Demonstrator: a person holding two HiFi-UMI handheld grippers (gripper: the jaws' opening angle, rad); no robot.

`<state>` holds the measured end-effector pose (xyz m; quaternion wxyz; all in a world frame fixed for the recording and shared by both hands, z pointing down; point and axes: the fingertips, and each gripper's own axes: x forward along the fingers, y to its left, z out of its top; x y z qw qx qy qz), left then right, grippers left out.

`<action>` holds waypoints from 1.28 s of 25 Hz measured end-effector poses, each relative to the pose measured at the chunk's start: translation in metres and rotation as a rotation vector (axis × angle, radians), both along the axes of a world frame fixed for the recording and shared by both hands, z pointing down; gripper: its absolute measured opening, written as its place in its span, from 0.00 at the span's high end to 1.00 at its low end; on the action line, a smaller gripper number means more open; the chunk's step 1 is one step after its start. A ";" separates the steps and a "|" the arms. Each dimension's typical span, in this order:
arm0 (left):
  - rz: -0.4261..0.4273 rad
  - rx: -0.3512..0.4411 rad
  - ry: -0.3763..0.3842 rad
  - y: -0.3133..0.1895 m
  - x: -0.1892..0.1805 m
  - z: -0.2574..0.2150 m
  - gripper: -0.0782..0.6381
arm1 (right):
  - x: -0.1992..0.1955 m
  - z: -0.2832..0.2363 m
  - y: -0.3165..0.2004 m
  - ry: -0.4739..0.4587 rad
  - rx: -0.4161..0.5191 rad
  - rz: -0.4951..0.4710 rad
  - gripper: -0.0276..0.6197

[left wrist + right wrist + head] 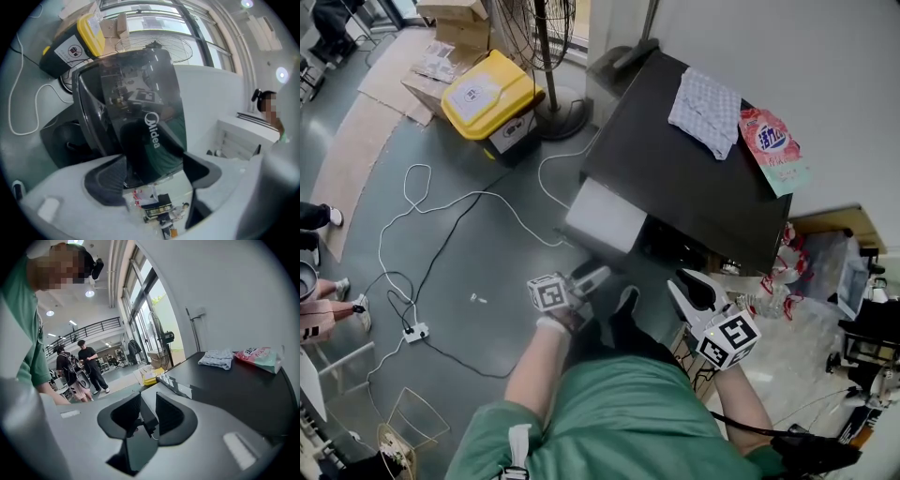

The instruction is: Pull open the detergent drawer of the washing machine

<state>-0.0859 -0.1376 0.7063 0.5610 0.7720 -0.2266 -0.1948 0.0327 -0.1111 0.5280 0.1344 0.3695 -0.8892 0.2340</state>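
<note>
The washing machine [694, 187] has a black top, and its white detergent drawer [605, 216] stands pulled out from the front left corner. My left gripper [598, 275] hangs just below the drawer, open and empty. In the left gripper view the open left gripper [154, 168] faces the dark glass door [136, 117], with the white drawer [243, 136] off to the right. My right gripper [686, 284] sits in front of the machine's right half. Its jaws [147, 411] stand close together with nothing visibly held, level with the black top [234, 380].
A checked cloth [705, 111] and a pink detergent bag [773, 145] lie on the machine top. A yellow-lidded box [487, 94] and a fan base [558, 112] stand at the left. White cables [422, 206] and a power strip [415, 332] cross the floor. Plastic clutter [806, 272] sits at the right.
</note>
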 end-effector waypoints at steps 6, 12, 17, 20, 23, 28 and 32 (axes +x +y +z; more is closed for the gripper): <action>0.048 0.003 -0.146 0.013 -0.010 -0.002 0.37 | 0.000 -0.004 -0.008 -0.014 0.013 -0.002 0.80; -0.095 -0.030 -0.374 0.002 -0.057 -0.008 0.37 | 0.001 -0.016 -0.019 -0.029 0.050 0.008 0.80; -0.222 -0.010 -0.585 -0.016 -0.094 -0.042 0.43 | 0.019 -0.030 -0.034 0.001 0.087 0.056 0.80; -0.311 0.036 -0.678 -0.037 -0.110 -0.083 0.50 | 0.036 -0.042 -0.050 0.013 0.105 0.131 0.80; -0.350 0.122 -0.781 -0.055 -0.115 -0.131 0.57 | 0.047 -0.061 -0.066 0.017 0.153 0.195 0.80; -0.374 0.297 -0.899 -0.077 -0.093 -0.208 0.63 | 0.055 -0.103 -0.088 0.010 0.274 0.235 0.81; -0.365 0.429 -0.991 -0.085 -0.069 -0.258 0.66 | 0.057 -0.139 -0.096 -0.015 0.360 0.250 0.86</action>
